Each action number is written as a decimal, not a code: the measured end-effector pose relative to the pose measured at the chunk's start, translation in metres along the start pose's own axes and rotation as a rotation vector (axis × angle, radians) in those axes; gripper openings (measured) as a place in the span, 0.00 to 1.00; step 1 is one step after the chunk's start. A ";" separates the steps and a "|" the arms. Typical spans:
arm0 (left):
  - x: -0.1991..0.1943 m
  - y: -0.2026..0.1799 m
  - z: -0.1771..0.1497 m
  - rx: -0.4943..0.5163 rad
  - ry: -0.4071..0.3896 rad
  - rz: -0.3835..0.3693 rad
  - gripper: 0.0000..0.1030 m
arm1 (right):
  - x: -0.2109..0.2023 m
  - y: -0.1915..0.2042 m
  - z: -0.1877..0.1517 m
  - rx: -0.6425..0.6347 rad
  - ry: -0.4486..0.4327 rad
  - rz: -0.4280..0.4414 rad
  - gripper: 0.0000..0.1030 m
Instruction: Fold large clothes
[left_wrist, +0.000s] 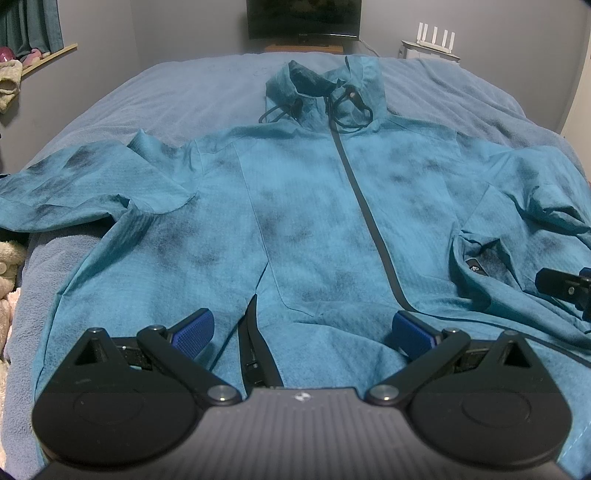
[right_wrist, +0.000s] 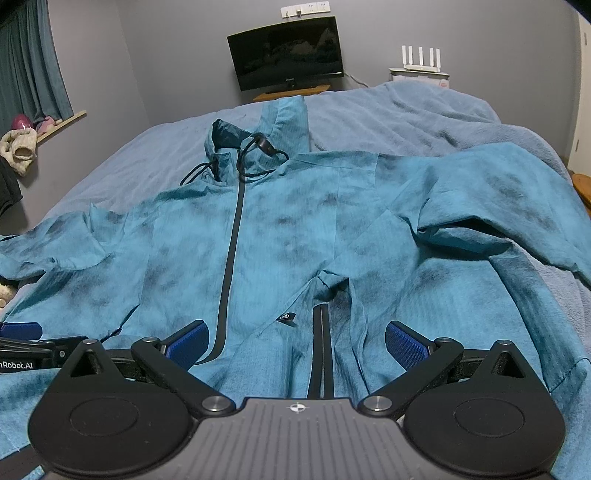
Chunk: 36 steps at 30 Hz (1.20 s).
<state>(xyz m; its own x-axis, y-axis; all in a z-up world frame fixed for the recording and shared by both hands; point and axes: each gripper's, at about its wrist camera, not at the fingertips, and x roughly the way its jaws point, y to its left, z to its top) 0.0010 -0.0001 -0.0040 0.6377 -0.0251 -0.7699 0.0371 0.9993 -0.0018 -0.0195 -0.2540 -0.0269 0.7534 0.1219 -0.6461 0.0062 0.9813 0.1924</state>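
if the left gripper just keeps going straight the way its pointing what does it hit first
Most likely the teal jacket itself: the open left gripper points along its front panel, beside the dark zipper, toward the hood. Its height above the fabric is unclear.

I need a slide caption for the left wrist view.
Open left hand-held gripper above the hem of a teal hooded jacket spread on a bed.

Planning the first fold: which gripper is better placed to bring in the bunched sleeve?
Right. The right gripper hovers open beside the teal hooded jacket's crumpled sleeve; the left gripper sits near the hem's middle.
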 end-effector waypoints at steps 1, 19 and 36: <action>0.000 0.000 0.000 0.000 0.000 0.000 1.00 | 0.000 0.000 0.000 0.000 0.000 0.000 1.00; -0.007 0.006 0.020 0.094 -0.012 -0.018 1.00 | -0.043 -0.009 0.025 -0.003 -0.218 0.019 1.00; 0.071 0.054 0.014 0.104 -0.040 0.069 1.00 | -0.044 -0.196 0.055 0.516 -0.250 -0.001 1.00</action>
<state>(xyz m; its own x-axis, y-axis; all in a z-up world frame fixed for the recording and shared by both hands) 0.0592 0.0512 -0.0494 0.6716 0.0405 -0.7398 0.0707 0.9904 0.1184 -0.0180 -0.4600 0.0042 0.8856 0.0209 -0.4639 0.2794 0.7739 0.5683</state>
